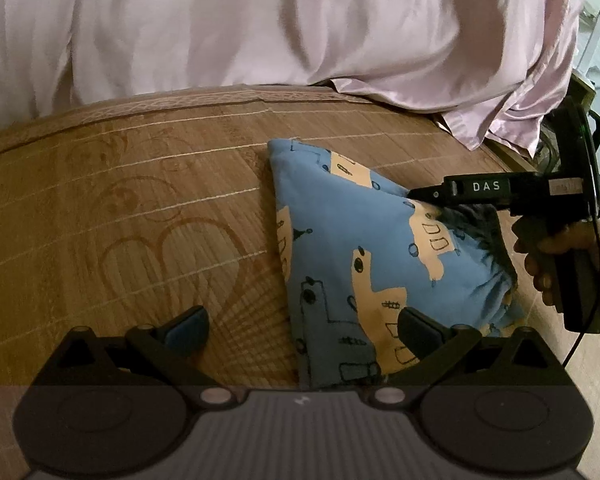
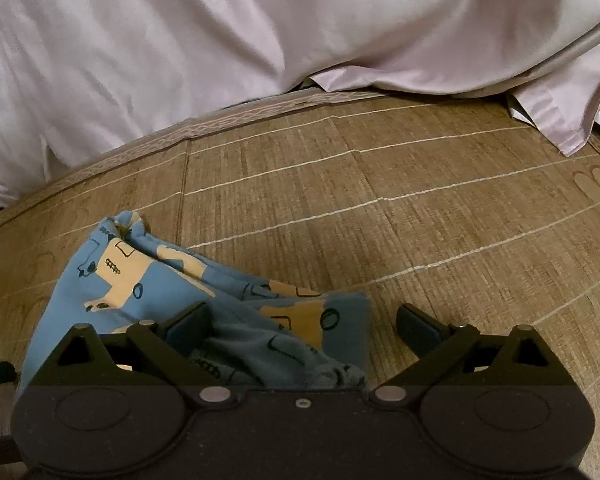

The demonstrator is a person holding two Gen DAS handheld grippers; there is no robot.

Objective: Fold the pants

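The blue pants (image 1: 340,248) with a tan vehicle print lie folded into a rough wedge on the woven mat (image 1: 140,208). My left gripper (image 1: 302,330) is open, low over the mat, its right finger over the near edge of the pants. In the left wrist view, the right gripper (image 1: 414,195) reaches in from the right, held by a hand (image 1: 556,264), with its tip at the upper right edge of the pants. In the right wrist view, the pants (image 2: 148,280) bunch up at lower left, and my right gripper (image 2: 302,330) stands open with loose cloth between its fingers.
A pale pink satin sheet (image 1: 260,24) is heaped along the far side of the mat, and the sheet (image 2: 260,28) fills the top of the right wrist view too. A black cable (image 1: 598,280) hangs by the hand. Bare mat (image 2: 420,208) stretches to the right.
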